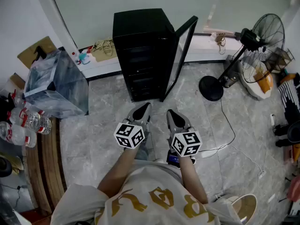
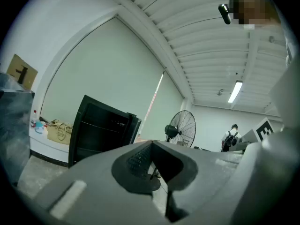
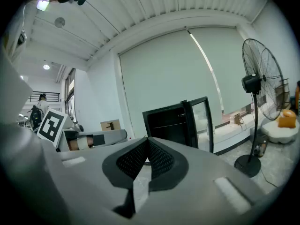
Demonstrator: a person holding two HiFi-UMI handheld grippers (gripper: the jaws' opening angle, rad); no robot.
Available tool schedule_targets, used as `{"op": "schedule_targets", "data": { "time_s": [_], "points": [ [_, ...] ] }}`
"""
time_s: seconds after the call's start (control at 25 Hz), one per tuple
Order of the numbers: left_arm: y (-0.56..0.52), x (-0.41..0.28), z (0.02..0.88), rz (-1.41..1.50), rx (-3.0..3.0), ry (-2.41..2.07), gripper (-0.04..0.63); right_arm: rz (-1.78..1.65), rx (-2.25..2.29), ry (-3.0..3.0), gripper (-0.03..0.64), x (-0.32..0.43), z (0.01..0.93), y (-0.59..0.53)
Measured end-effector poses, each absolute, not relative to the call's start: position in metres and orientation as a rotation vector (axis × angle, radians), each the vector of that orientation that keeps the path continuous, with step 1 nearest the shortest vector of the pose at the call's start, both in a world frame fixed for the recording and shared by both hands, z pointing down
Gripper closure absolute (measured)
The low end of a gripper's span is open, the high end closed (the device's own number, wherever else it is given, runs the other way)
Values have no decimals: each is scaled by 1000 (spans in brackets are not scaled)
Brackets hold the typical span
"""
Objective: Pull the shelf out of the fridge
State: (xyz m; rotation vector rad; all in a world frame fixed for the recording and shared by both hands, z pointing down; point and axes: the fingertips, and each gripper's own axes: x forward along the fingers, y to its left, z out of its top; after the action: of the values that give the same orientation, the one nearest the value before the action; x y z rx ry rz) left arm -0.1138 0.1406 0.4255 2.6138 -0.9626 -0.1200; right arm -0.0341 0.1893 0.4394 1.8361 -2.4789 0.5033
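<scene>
The black fridge (image 1: pixel 140 50) stands on the floor against the far wall, its glass door (image 1: pixel 182 53) swung open to the right. Its dark interior shows thin shelves (image 2: pixel 101 125) in the left gripper view and shelves (image 3: pixel 169 123) in the right gripper view. My left gripper (image 1: pixel 143 110) and right gripper (image 1: pixel 172 114) are held side by side a short way in front of the fridge, both pointing at it and touching nothing. The jaws of the left gripper (image 2: pixel 151 145) meet at the tips with nothing between them. So do those of the right gripper (image 3: pixel 147 140).
A standing fan (image 1: pixel 260 35) with a round base (image 1: pixel 210 88) is to the right of the fridge, and a cable (image 1: pixel 230 125) runs over the floor. A clear plastic box (image 1: pixel 56 83), water bottles (image 1: pixel 23 123) and a wooden bench (image 1: pixel 44 168) are at the left.
</scene>
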Motion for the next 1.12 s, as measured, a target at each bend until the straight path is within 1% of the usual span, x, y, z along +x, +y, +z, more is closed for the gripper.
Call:
{"op": "schedule_targets", "data": {
  "time_s": [0.56,0.6,0.68,0.72,0.88,1.12],
  "points": [
    [142,-108,414,-208,2586,-987,593,502,1841,-2463,593,-20,441,196],
    [142,-107,414,-221,2572,-986,568,503,1840,-2457,586,-18,442,198],
    [143,-105,414,-253,2550,-979,526,504,1834,-2453,512,-15,444,203],
    [143,-103,414,-269,2543,-972,515,505,1835,-2454,500,-13,444,205],
    [143,-94,419,-285,2518,-941,502,521,1866,-2450,479,2,445,207],
    [117,-85,430,-286,2478,-945,497,533,1871,-2428,466,18,453,186]
  ]
}}
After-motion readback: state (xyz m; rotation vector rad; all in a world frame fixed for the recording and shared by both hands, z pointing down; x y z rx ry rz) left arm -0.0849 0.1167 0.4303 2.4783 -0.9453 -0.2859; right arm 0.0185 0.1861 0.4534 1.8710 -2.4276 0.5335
